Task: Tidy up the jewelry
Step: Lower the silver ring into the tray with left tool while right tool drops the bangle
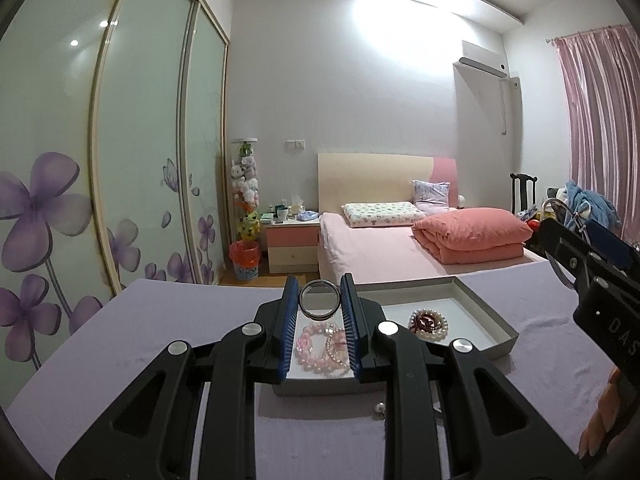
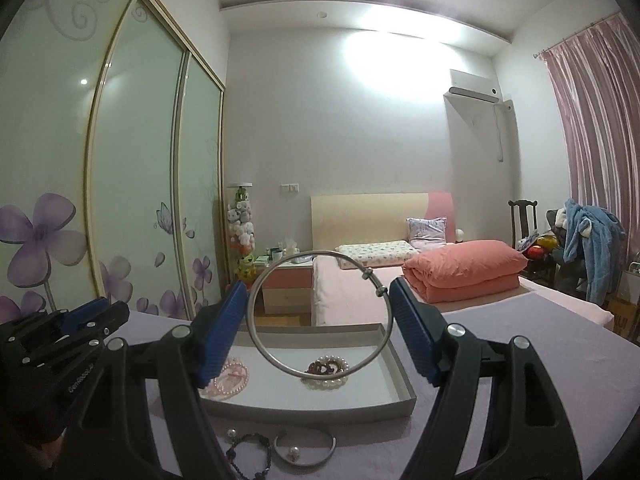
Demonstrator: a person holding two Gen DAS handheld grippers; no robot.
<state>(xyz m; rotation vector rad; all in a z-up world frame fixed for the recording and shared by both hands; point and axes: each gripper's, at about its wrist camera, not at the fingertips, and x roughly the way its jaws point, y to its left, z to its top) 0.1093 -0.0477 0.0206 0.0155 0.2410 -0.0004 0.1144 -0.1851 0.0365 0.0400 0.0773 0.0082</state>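
Two grippers hover over a lilac-covered counter [image 2: 520,360] with a shallow grey tray [image 2: 400,384] on it.

The left gripper [image 1: 319,312] has its fingers [image 1: 290,320] drawn narrow around a small dark ring [image 1: 319,299]. The ring stands on edge between the blue pads, its open face turned toward the camera, so its axis runs along the fingers and out toward the bed [image 1: 380,248]. It sits above the tray's near left part, over a pink bead bracelet [image 1: 310,350] lying flat inside.

The right gripper [image 2: 316,320] has its fingers [image 2: 412,340] set wide, and a thin silver bangle [image 2: 316,316] spans the gap between them. The bangle also stands upright, face toward the camera, with two small knobs on its upper right arc next to the right pad. It touches or nearly touches both pads; I cannot tell how firmly it is pressed. It hangs above the tray's middle.

In the tray's right part lies a coil of pearls [image 2: 326,372] with a dark red strand on top, flat on the tray floor. The pink bracelet lies at the left end.

On the counter, in front of the tray's near wall, lie a dark bead bracelet [image 2: 248,454], an open silver cuff [image 2: 306,446] with its gap toward the tray, and a pearl stud [image 2: 293,454] inside the cuff's curve.
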